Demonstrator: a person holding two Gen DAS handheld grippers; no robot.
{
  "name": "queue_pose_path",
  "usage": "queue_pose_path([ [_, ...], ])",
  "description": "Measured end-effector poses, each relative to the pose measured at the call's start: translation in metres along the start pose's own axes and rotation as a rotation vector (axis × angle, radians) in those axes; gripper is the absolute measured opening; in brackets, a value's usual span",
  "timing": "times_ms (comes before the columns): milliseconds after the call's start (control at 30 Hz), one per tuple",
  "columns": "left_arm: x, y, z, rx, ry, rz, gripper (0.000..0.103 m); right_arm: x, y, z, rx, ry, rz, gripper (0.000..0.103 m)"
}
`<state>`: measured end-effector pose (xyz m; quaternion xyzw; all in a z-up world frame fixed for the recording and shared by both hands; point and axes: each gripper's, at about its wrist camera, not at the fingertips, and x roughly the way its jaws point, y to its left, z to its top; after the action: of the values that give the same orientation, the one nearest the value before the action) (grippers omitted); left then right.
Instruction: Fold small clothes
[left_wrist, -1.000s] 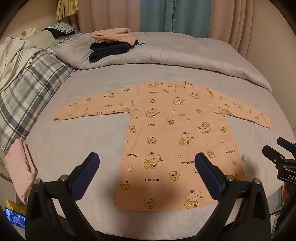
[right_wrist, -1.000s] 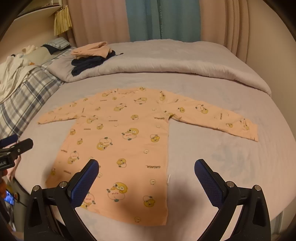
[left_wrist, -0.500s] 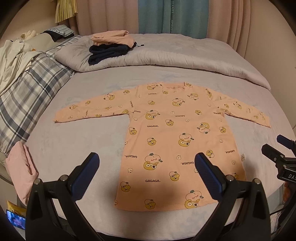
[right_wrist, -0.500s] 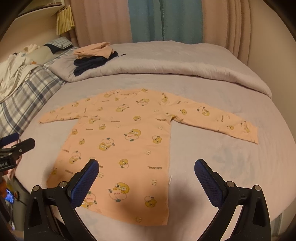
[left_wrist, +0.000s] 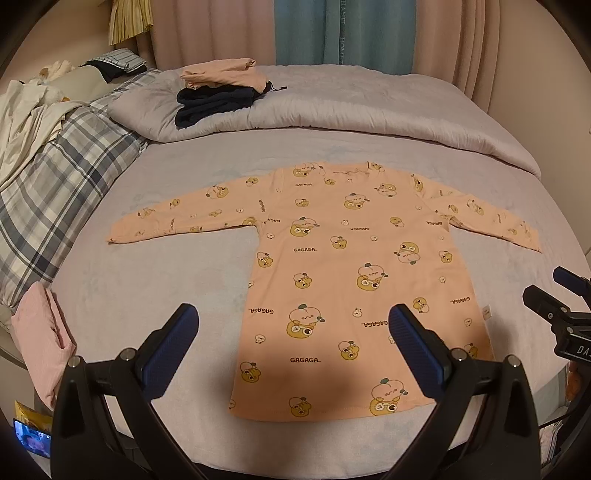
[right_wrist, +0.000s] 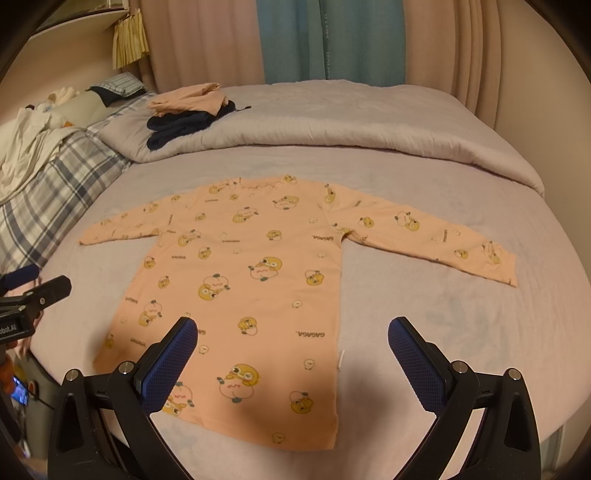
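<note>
Across the grey bed (left_wrist: 155, 302) the peach long-sleeved shirt (left_wrist: 354, 280) lies flat and unfolded, while the left tongs (left_wrist: 293, 345) and right tongs (right_wrist: 291, 347) hover released above its hem, risking a bunched, crooked fold if they pinch only one layer.

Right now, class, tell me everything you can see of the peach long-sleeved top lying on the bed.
The peach long-sleeved top is a soft knit printed with yellow cartoon characters and the word GAGAGA. It lies flat and unfolded on the grey bedsheet, both sleeves spread outward, neckline toward the curtains, hem nearest the cameras. A small white tag pokes from one side seam. Neither gripper touches it.
</note>
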<state>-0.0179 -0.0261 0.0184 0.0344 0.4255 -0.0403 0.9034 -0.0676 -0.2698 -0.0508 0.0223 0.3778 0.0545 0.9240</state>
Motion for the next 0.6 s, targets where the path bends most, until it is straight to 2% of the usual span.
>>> queue_pose_path([
  [600,0.0046,0.0037,-0.0002,0.006,0.002,0.007,0.103,0.0037,0.0026,0.0008,-0.007,0.004,0.001,0.102],
])
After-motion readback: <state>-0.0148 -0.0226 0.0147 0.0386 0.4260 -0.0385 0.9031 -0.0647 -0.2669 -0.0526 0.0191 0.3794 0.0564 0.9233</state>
